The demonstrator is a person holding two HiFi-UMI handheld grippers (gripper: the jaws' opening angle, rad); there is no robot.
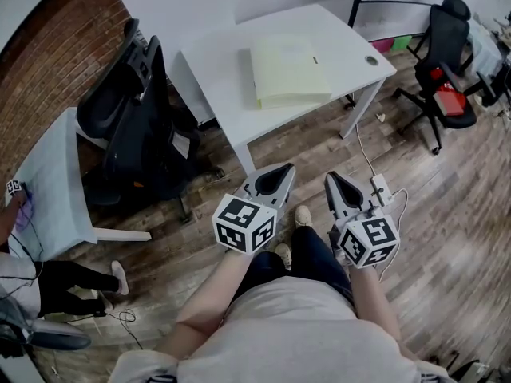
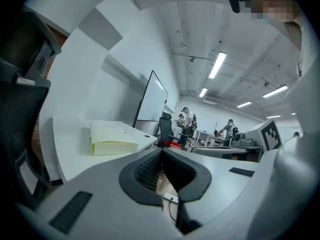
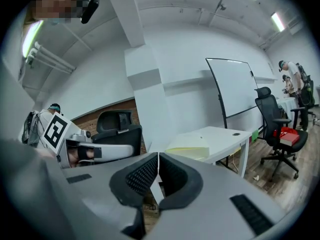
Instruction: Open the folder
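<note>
Facing the folder [image 1: 289, 72], left tool [image 1: 281, 170] and right tool [image 1: 332, 178] closed, empty.

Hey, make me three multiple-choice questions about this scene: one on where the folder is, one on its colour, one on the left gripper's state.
1. The folder lies: A on the white table; B on the floor; C on a chair.
2. The folder is: A red; B pale yellow; C black.
3. The left gripper is: A shut and empty; B shut on the folder; C wide open.
Answers: 1 A, the head view shows it flat on the tabletop. 2 B, its cover and edge look pale yellow. 3 A, its fingers meet with nothing between them.
</note>
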